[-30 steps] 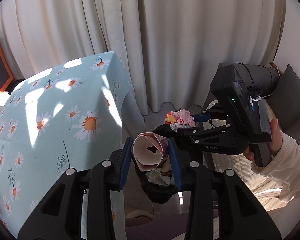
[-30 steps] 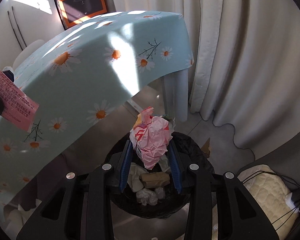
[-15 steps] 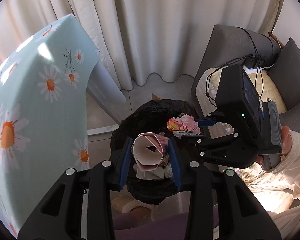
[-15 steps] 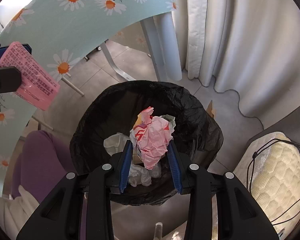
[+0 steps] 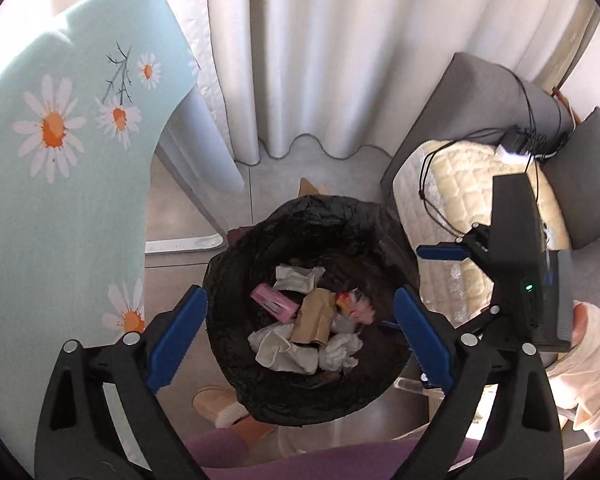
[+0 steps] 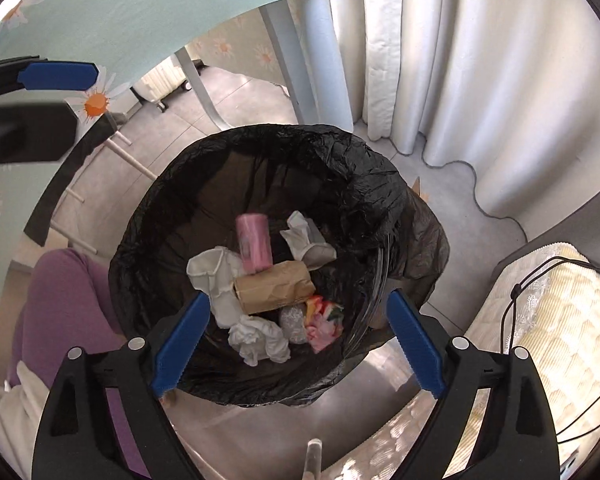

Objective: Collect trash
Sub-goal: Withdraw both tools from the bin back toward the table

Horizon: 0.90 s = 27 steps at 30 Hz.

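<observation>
Two grippers hang over one bin, and both sets of jaws are opening right now with nothing between them. The left gripper (image 5: 300, 338) points steeply down at the trash bin (image 5: 236, 272), lined with a black bag, blue pads spread wide to either side of the bin's mouth. The right gripper (image 6: 298, 336) does the same from its own angle, pads wide apart, no trash in its grasp.

Down in the bin lies the haul. The pink rolled paper (image 6: 254, 244) sits on the pile, slightly blurred, next to a brown cardboard tube (image 6: 274, 286) that lies across the middle. The crumpled pink-and-red wrapper (image 6: 324, 322) rests near the tube's end, by the bin's wall. White crumpled tissues (image 6: 260, 340) surround them. From the left wrist view the same pieces show: pink paper (image 5: 272, 304), cardboard tube (image 5: 314, 316), the colourful wrapper (image 5: 352, 302) at the tube's right.

Beside the bin, the table with its daisy-print cloth (image 5: 60, 160) overhangs at left, one pale table leg (image 6: 300, 48) standing close to the bin's far rim. White curtains (image 5: 340, 60) hang behind. A grey sofa with a cream quilted pad (image 5: 460, 208) sits to the right, black cables draped over it. The person's purple trouser leg (image 6: 60, 300) and a tan fleece-lined boot (image 5: 224, 408) are just beside the bin.
</observation>
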Each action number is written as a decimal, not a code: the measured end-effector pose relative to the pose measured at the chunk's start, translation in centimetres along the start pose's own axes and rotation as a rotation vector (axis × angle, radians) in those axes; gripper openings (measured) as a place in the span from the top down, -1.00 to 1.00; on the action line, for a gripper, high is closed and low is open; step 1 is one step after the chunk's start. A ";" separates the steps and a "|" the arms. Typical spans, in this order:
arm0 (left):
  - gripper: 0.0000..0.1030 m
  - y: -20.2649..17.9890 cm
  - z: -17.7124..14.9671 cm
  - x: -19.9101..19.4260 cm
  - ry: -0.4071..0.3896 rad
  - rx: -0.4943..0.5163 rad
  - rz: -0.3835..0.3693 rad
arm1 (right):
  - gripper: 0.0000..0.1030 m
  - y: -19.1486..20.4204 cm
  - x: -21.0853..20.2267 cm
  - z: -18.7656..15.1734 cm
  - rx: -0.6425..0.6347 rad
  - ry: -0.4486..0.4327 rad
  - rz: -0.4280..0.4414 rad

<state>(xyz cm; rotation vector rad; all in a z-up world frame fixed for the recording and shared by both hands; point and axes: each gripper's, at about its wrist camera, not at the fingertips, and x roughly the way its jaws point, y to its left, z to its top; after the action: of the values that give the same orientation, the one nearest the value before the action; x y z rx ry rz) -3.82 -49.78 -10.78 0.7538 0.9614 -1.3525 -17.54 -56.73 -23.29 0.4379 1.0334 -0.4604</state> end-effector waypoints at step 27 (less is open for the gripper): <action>-0.89 2.0 -2.8 -22.2 -0.434 -0.129 0.164 | -0.74 6.4 -13.8 7.3 -0.097 -0.391 0.099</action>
<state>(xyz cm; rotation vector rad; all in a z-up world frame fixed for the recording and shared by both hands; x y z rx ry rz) -1.38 -37.14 7.68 0.4062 0.6207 -1.2297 -14.78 -53.35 -6.96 0.2953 0.6496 -0.3861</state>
